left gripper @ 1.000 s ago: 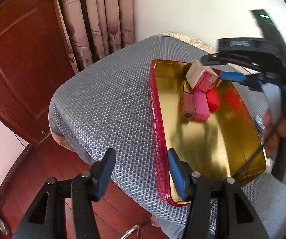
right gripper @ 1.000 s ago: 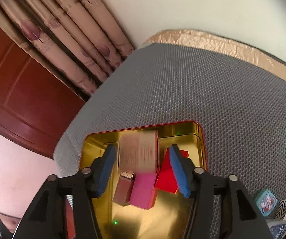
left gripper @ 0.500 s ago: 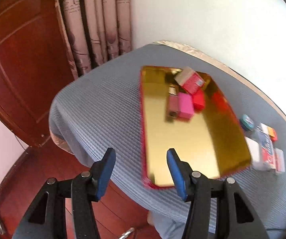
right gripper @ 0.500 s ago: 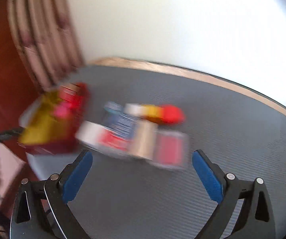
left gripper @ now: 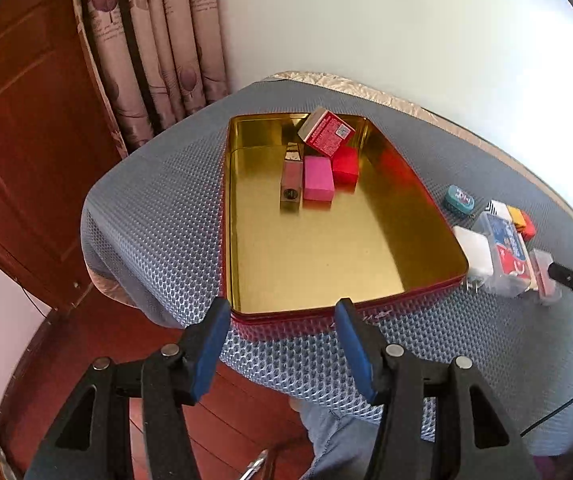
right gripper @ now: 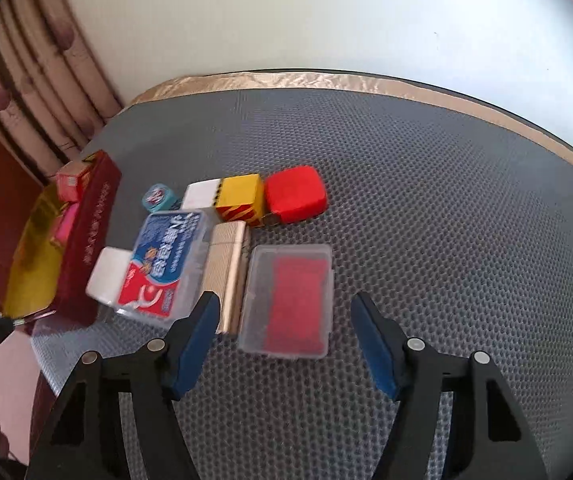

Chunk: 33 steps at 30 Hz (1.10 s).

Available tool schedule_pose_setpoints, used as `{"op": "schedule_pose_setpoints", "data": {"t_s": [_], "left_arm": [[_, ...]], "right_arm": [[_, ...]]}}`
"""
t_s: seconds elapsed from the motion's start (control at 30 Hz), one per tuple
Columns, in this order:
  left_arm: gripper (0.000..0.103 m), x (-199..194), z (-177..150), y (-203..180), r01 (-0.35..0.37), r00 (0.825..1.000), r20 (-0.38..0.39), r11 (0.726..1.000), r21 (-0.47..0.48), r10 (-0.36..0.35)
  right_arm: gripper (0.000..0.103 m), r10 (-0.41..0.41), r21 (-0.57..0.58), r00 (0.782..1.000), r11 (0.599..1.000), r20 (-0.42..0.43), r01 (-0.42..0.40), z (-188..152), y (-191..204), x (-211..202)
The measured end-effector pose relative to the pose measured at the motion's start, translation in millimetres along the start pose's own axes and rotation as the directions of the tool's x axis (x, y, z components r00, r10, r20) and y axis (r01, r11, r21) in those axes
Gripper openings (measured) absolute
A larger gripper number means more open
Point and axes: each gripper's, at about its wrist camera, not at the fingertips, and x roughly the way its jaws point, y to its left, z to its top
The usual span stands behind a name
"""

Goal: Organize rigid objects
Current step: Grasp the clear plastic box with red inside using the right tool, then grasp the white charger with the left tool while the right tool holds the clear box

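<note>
Since the right tool (right gripper: 284, 344) released the red-and-tan carton (left gripper: 326, 131) into the gold tin (left gripper: 326, 260) a second ago, it has swung to the loose items, and its jaws, flung wide half a second ago, have just been closing to a medium gap with nothing between them. One more item is thus stored, and the next pick is judged to be the clear case with red contents (right gripper: 288, 300), which lies low in the frame between the blue pads. Above it sit a ribbed gold lighter (right gripper: 230, 272), a blue-and-red box (right gripper: 162, 260) and a red block (right gripper: 295, 193). The left tool (left gripper: 282, 344) hovers half open and empty at the tin's near rim on the worktop (left gripper: 158, 200); the carton leans tilted on the far blocks.
</note>
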Motion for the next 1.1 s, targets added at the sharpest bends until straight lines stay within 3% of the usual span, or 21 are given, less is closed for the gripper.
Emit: {"op": "schedule_pose_setpoints", "data": {"t_s": [0.2, 0.27, 0.33, 0.43, 0.57, 0.7, 0.87, 1.1], "left_arm": [[0.056, -0.8, 2.1, 4.4, -0.022, 1.000, 0.019, 1.000, -0.011, 0.022], [0.057, -0.6, 2.1, 4.5, -0.027, 0.999, 0.023, 1.000, -0.011, 0.027], [0.057, -0.6, 2.5, 4.6, -0.032, 0.999, 0.027, 0.999, -0.012, 0.032], [0.057, -2.8, 2.7, 4.4, -0.040, 0.998, 0.041, 0.999, -0.007, 0.040], [0.057, -16.6, 8.0, -2.1, 0.044, 0.996, 0.071, 0.999, 0.024, -0.046], [0.057, -40.3, 16.0, -22.1, 0.151, 0.981, 0.109, 0.983, 0.108, -0.163], [0.058, -41.8, 39.8, -55.1, 0.320, 0.945, 0.015, 0.933, 0.164, -0.326], [0.058, -19.4, 33.7, -100.7, 0.356, 0.932, -0.161, 0.906, 0.227, -0.326]], "right_arm": [[0.063, -0.043, -0.023, 0.997, 0.999, -0.070, 0.042, 6.3, 4.1, 29.5], [0.053, -0.049, -0.042, 0.994, 0.998, -0.096, 0.045, 3.8, 4.7, 37.4], [0.050, -0.103, -0.113, 0.991, 0.989, -0.080, 0.094, 0.2, 11.5, 39.3], [0.049, -0.085, -0.117, 0.994, 0.990, -0.066, 0.077, -4.7, 5.2, 34.8], [0.049, -0.101, -0.087, 0.995, 0.991, -0.017, 0.099, -19.0, -20.9, 13.1], [0.049, -0.175, -0.056, 0.984, 0.983, 0.038, 0.177, -42.3, -59.1, -12.6], [0.049, -0.196, 0.004, 0.979, 0.981, 0.050, 0.196, -58.3, -100.9, -22.0], [0.050, -0.151, 0.027, 0.984, 0.988, 0.090, 0.149, -69.6, -109.0, -21.6]]}}
